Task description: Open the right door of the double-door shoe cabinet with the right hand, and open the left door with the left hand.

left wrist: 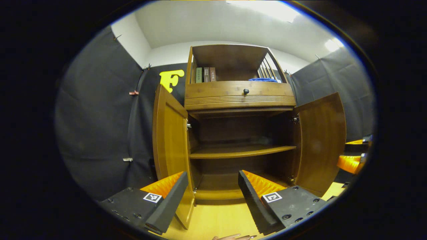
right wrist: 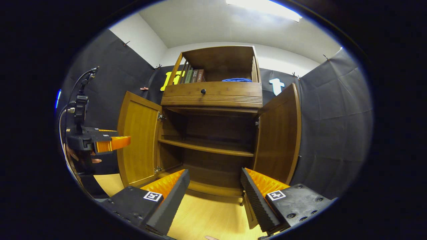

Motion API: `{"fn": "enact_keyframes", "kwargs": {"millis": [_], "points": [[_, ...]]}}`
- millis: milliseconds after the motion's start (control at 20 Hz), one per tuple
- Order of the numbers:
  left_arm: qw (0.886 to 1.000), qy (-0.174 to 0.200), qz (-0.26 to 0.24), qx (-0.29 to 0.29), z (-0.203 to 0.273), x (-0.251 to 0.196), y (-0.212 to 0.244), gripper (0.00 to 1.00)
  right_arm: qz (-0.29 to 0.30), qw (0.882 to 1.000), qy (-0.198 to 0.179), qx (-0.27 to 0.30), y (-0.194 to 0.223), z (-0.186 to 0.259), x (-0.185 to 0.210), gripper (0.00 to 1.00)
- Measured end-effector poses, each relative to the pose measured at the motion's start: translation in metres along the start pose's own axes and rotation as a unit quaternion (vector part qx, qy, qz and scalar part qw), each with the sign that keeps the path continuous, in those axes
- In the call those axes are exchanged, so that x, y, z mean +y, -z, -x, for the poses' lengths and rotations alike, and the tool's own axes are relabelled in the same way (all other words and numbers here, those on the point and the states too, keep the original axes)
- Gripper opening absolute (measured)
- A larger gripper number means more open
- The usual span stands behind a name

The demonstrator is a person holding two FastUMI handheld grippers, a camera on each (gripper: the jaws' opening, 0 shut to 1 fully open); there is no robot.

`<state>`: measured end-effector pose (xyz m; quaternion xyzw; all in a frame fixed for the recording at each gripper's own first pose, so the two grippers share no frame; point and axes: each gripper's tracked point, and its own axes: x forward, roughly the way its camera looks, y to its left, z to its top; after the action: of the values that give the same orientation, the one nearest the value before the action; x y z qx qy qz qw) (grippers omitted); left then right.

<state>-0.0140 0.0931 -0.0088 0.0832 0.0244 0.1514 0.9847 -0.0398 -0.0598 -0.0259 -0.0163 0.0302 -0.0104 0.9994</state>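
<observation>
Cabinet (left wrist: 238, 96) stands at my twelve o'clock, left door (left wrist: 170, 133) and right door (left wrist: 322, 140) both swung wide, its inner shelf (left wrist: 240, 151) bare. My left gripper (left wrist: 213, 196) has its fingers spread, gripping nothing, near the left door's edge. My right gripper (right wrist: 215, 196) is likewise spread, free of the right door.

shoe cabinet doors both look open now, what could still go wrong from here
1. The left door stands close in front of the left claw, near its left finger; a forward or sideways drift could knock the door.
2. The right door hangs just beyond the right claw; a bump might swing it partly shut.
3. Both claws are open and hold nothing, so neither door is steadied; whether the hinges keep them open cannot be told.
</observation>
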Motion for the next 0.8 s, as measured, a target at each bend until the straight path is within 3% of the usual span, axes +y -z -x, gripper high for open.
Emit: {"fn": "enact_keyframes", "kwargs": {"millis": [300,800], "points": [[0.998,0.057,0.010,-0.012,0.010,-0.045,-0.006,0.93,-0.007,1.000,0.007,0.000,-0.004,-0.003,-0.004,0.98],[0.998,0.058,0.024,-0.009,0.000,-0.050,0.002,0.92,-0.003,1.000,0.010,0.006,0.002,-0.004,-0.008,0.98]]}}
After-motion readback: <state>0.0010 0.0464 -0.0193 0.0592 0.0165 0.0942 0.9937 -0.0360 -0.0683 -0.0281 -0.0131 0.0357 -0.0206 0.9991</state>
